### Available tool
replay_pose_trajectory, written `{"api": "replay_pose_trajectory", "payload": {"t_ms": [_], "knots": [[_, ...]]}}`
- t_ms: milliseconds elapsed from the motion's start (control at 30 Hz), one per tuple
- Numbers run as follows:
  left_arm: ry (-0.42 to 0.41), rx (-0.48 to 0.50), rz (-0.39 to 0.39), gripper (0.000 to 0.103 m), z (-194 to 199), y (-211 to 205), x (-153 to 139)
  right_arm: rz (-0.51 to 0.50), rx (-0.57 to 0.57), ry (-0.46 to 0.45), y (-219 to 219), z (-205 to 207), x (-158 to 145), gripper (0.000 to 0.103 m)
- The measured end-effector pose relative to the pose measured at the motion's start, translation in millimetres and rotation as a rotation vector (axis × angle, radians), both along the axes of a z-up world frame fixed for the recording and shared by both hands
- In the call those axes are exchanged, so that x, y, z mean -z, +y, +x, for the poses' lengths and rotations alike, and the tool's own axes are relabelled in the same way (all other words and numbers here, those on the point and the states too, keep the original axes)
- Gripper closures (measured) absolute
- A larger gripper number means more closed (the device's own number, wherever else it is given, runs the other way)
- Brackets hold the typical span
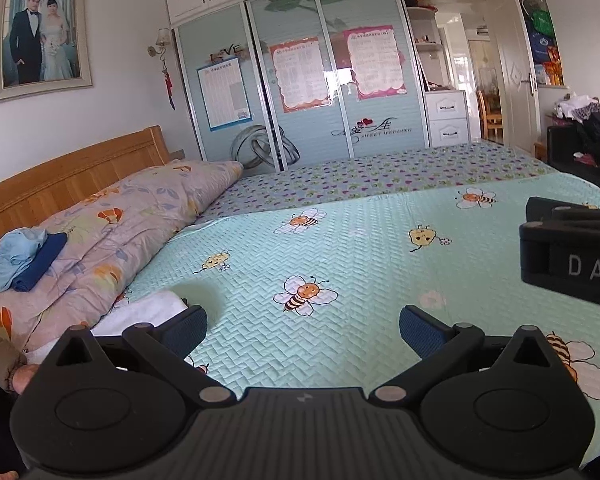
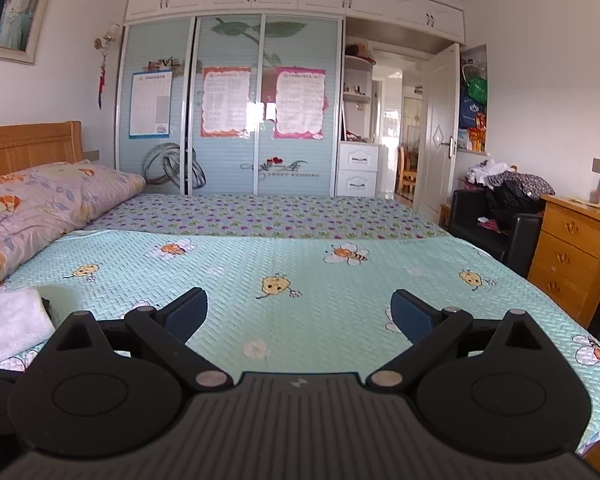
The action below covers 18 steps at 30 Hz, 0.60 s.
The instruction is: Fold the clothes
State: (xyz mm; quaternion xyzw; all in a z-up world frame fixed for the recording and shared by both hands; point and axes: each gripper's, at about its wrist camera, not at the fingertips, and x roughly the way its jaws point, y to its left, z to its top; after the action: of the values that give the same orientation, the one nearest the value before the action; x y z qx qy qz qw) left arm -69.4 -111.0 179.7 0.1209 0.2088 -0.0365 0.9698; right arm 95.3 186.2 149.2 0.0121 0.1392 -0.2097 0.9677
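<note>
Bedroom setting, and a wide bed [image 2: 300, 280] fills the middle of both views, dressed in a pale green quilted cover [image 1: 360, 240] printed with cartoon bees, a purple-flowered sheet [image 2: 260, 216] running along its far side. Behind it stands a wardrobe [image 2: 228, 112] with sliding doors carrying three posters, and an open door [image 2: 436, 136] to its right. At the head of the bed, against the wooden headboard [image 1: 60, 184], lies a flowered duvet [image 1: 120, 232], and on top of it sit the clothes: a light blue garment [image 1: 16, 256] bunched up, touching a dark blue folded piece [image 1: 40, 264] just beside it. A white folded cloth [image 2: 12, 328] rests on the bee cover at the near left, close to the left hand-held gripper [image 1: 302, 330], whose fingers are spread wide with only quilt showing between the blue pads [image 1: 188, 328]. The right hand-held gripper [image 2: 298, 312] hangs over the middle of the bed, spread just as wide, gripping nothing; its black body also pokes into the left wrist view at the right edge. A brown sleeve cuff [image 1: 0, 356] shows at the lower left. Over on the right, a black armchair [image 2: 496, 224] is heaped with dark clothing, and a wooden dresser [image 2: 572, 256] stands beside it.
</note>
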Motion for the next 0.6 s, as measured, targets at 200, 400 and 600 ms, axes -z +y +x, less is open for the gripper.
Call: {"api": "replay_pose_trajectory", "payload": {"t_ms": [200,400,600], "knots": [[-0.009,0.007,-0.009,0.001,-6.4,2.9,-3.7,-0.013,-0.022,-0.015,9.5,-6.6,-4.5,0.005],[-0.009,0.007,-0.018,0.001,-6.6,6.2,-4.9,-0.015,-0.033,-0.017,15.7,-11.4,-5.1,0.004],[-0.008,0.007,-0.024,0.001,-8.0,9.1,-5.5,-0.019,-0.046,-0.014,20.8,-13.6,-6.0,0.004]]}}
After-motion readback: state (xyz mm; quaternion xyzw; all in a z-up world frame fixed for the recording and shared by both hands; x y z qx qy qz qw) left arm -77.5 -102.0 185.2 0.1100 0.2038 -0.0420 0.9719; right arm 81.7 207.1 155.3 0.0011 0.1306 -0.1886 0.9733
